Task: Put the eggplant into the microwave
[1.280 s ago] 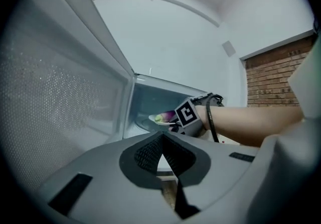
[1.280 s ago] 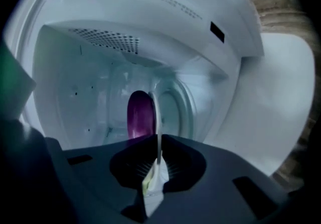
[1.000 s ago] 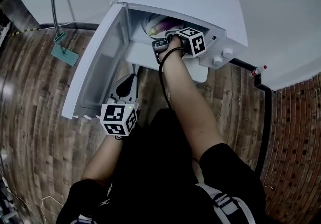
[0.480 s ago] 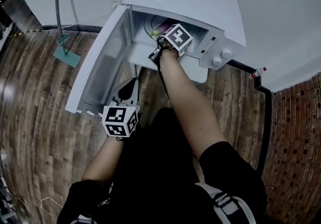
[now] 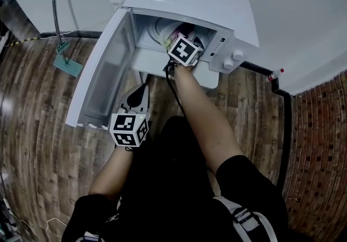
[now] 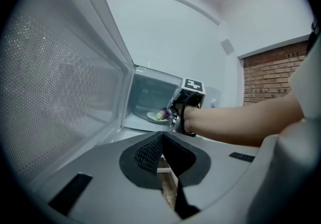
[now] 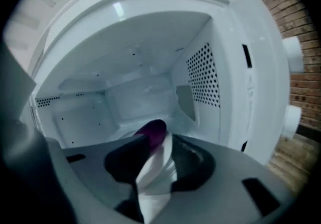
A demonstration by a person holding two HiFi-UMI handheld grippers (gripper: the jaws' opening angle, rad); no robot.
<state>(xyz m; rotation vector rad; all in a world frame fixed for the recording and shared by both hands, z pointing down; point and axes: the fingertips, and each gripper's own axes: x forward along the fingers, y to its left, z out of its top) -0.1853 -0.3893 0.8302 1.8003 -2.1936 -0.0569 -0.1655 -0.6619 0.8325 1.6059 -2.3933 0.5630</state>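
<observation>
The white microwave (image 5: 200,2) stands with its door (image 5: 103,72) swung wide to the left. Inside, the purple eggplant (image 7: 153,131) lies on a white plate (image 6: 155,117); it also shows from the side, eggplant (image 6: 163,113). My right gripper (image 7: 158,152) is at the mouth of the cavity, its jaws opening; the eggplant lies just past the tips and the pads do not press on it. From above only the right gripper's marker cube (image 5: 184,50) shows clearly. My left gripper (image 6: 161,140) is shut and empty, held low in front of the door, left gripper (image 5: 142,91).
Two round knobs (image 5: 233,59) sit on the microwave's right front panel. A teal tool with a long handle (image 5: 68,64) lies on the wood floor at left. A black pipe with a red-capped end (image 5: 274,77) runs along the right, beside brick paving.
The right gripper has rolled its wrist, drawn back and up a little from the cavity, and its jaws have come apart off the eggplant. The left gripper has stayed put.
</observation>
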